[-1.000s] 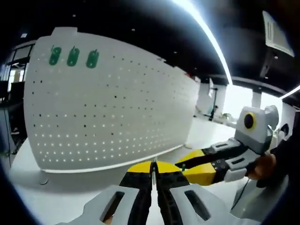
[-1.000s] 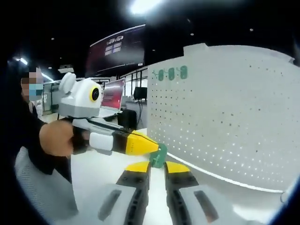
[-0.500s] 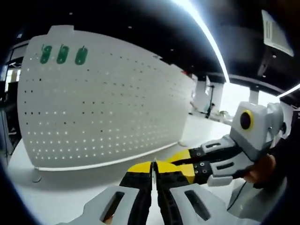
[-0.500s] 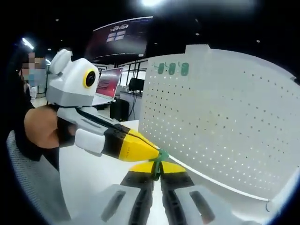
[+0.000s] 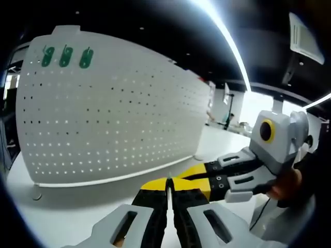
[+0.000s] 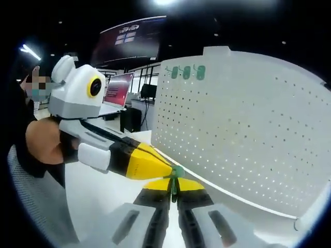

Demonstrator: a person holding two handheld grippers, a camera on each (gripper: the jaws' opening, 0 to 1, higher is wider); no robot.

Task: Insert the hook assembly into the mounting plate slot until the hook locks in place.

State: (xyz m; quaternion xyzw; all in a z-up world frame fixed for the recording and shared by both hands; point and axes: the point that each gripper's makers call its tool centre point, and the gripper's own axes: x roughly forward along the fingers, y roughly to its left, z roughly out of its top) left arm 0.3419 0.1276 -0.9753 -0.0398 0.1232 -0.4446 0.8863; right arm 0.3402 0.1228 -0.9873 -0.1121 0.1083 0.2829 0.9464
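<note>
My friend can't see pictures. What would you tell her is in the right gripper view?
The right gripper pinches a small green hook between its shut yellow-tipped jaws, and the left gripper, held by a person's hand, meets it at the same hook. Behind stands a white pegboard with three green hooks near its top.

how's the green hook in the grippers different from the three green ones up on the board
The held green hook sits low, pinched between the tips of the left gripper and the right gripper, off the board. The three green hooks stand in a row in the top corner of the white pegboard, touched by neither gripper. All are the same green; their shapes are too small to compare.
</note>
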